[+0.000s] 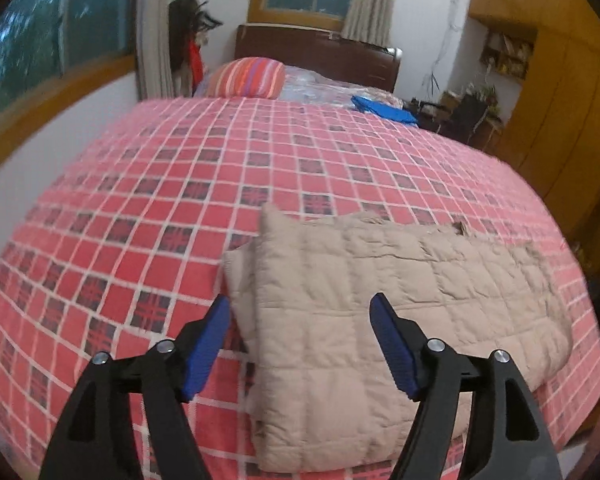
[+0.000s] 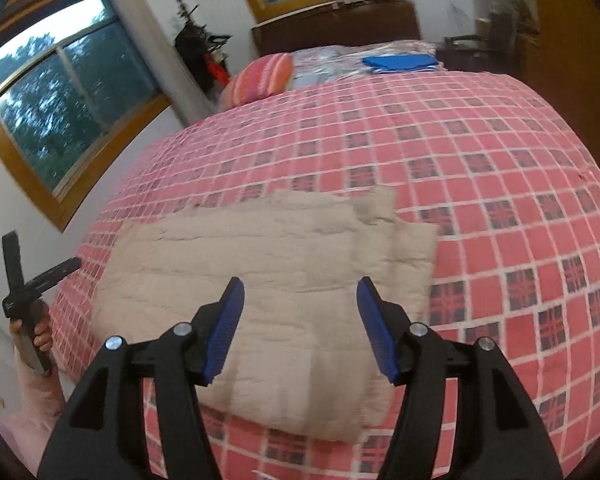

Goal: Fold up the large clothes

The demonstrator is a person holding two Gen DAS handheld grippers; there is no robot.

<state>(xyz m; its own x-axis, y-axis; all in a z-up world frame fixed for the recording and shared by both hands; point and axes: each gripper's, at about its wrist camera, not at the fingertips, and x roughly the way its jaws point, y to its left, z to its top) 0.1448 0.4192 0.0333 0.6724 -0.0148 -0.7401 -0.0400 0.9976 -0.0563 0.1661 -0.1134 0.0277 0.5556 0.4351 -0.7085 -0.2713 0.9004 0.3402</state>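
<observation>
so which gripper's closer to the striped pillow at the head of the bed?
Hard to call. Left gripper and right gripper both hang open over the beige quilted garment, far from the striped pillow.

Red checked bed (image 1: 148, 184): folded beige quilted garment (image 1: 380, 300), striped pillow (image 1: 248, 78), blue cloth (image 1: 384, 110).

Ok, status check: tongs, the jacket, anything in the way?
Left tongs open, empty. Right tongs open, empty. Beige quilted jacket folded into a compact rectangle on the red plaid bedspread. Nothing near it; blue folded cloth far off by the striped pillow.
</observation>
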